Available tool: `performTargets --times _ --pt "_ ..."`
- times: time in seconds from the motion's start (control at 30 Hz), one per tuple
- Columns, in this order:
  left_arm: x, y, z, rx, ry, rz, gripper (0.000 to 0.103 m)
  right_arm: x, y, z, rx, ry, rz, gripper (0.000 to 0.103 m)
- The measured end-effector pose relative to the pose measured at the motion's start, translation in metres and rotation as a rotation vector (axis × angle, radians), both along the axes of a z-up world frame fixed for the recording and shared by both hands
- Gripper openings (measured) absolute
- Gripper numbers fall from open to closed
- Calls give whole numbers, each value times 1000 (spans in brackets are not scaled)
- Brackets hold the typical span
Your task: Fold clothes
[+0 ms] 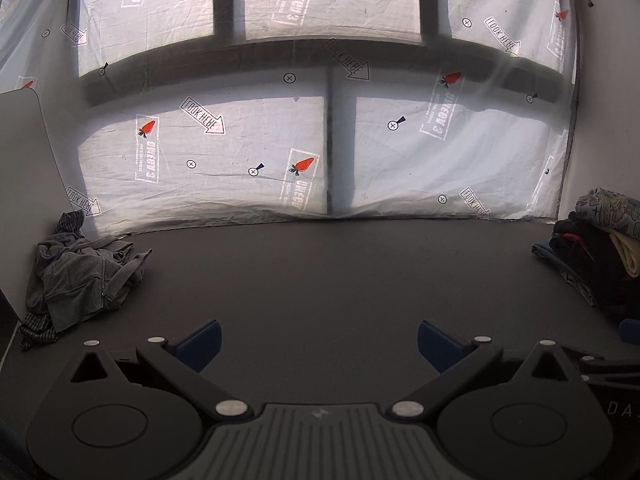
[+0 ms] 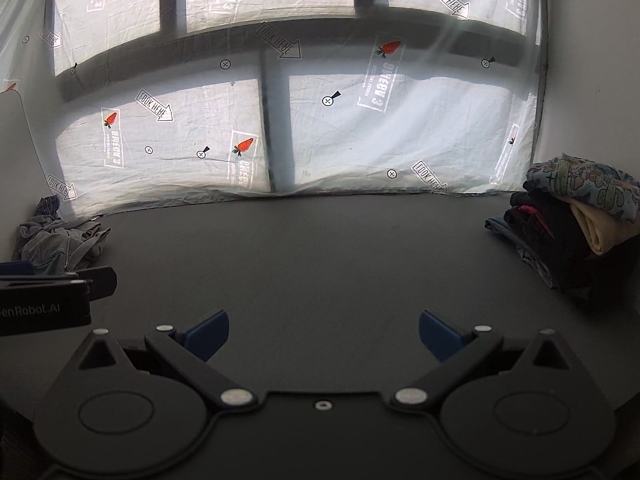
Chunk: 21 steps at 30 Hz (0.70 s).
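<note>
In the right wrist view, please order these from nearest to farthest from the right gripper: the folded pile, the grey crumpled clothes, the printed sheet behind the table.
From the right gripper:
1. Folded pile, right side.
2. Grey crumpled clothes, far left; close to call with the pile.
3. Printed sheet, behind the table.

A crumpled grey garment [image 1: 82, 276] lies heaped at the counter's far left corner, over a striped piece. At the far right edge sits a stack of folded clothes [image 2: 576, 216], dark below, cream and patterned blue on top.
</note>
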<state>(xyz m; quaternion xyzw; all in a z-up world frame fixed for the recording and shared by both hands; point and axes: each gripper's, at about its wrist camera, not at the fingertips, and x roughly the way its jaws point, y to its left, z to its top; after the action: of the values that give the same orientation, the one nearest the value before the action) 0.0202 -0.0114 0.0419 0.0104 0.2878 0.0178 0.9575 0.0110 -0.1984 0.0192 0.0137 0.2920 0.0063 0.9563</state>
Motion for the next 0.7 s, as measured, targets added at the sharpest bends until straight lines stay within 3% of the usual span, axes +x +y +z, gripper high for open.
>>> performTargets --times 0.37,0.7 --pt "-36 28 -17 4 115 5 103 -39 30 -12 -29 52 -4 103" --pt "-35 38 -20 -8 130 11 103 -36 37 -15 -27 71 -5 103"
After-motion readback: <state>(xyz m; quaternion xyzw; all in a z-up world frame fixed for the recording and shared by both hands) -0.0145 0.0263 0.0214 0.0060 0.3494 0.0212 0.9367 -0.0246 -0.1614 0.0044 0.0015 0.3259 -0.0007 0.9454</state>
